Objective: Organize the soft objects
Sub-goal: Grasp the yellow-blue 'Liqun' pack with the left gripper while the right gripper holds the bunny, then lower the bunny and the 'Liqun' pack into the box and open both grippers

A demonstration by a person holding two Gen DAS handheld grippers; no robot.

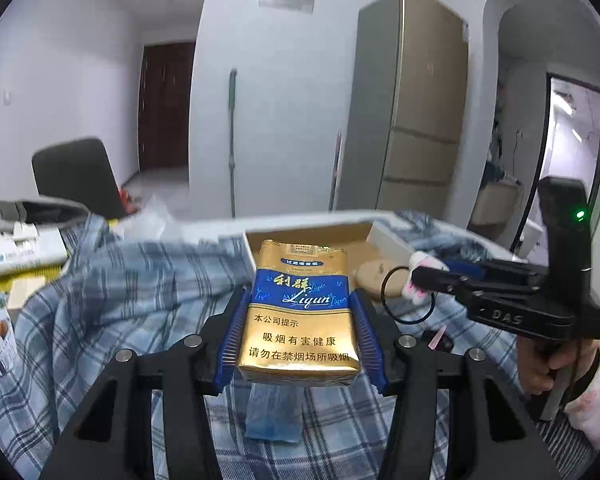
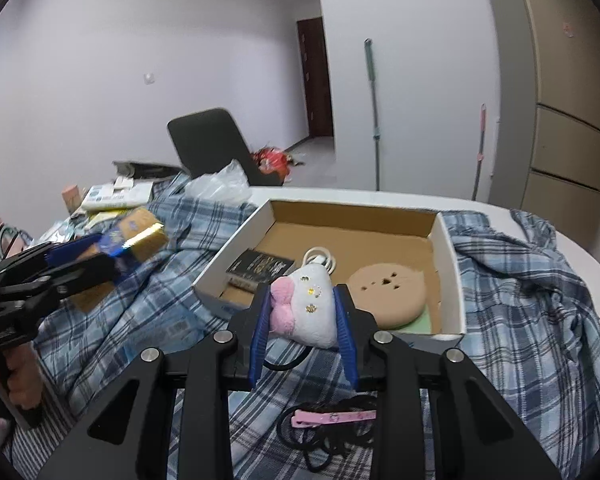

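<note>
My left gripper [image 1: 300, 332] is shut on a gold and blue soft cigarette pack [image 1: 302, 312], held up above the plaid cloth [image 1: 140, 280]. The same pack [image 2: 140, 236] shows at the left of the right wrist view, in the left gripper [image 2: 112, 256]. My right gripper [image 2: 304, 316] is shut on a small white and pink plush toy [image 2: 308, 312] with a black elastic loop [image 1: 406, 294] hanging from it, just in front of the open cardboard box [image 2: 240, 248]. In the left wrist view the right gripper [image 1: 418, 276] reaches in from the right.
The box holds a round tan pad [image 2: 388, 294], a dark booklet [image 2: 260, 266] and a white cable [image 2: 320, 258]. A pink hair clip [image 2: 332, 416] and black hair ties [image 2: 324, 440] lie on the cloth. Papers [image 2: 116, 196], a plastic bag [image 2: 220, 184] and a dark chair [image 2: 212, 140] stand behind.
</note>
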